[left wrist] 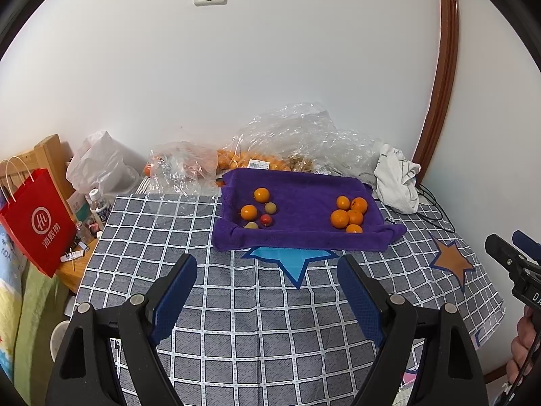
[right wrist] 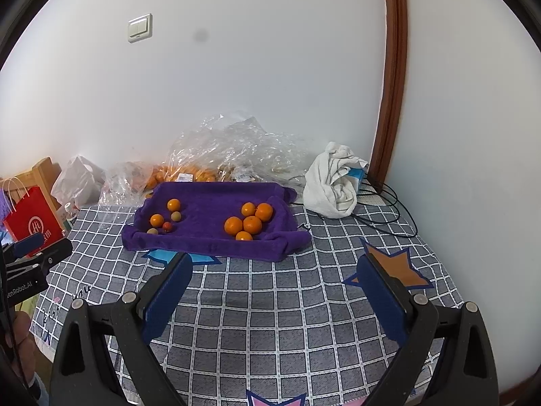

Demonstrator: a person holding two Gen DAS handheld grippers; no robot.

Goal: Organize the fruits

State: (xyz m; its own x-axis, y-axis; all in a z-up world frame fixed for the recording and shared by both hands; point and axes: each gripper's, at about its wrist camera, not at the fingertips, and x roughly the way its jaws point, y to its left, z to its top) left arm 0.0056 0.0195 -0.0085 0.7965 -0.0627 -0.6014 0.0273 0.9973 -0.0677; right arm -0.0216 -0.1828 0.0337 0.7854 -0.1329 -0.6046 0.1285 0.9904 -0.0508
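A purple towel lies folded like a tray on the checked tablecloth. On its right side sits a cluster of several oranges. On its left lie two oranges, a small red fruit and two pale greenish fruits. My left gripper hovers open over the cloth in front of the towel, nothing between its fingers. My right gripper is likewise open and empty, nearer the towel's right part.
Crumpled clear plastic bags with more oranges sit behind the towel by the wall. A white cloth and black cables lie at the back right. A red paper bag and bottles stand at the left, off the table.
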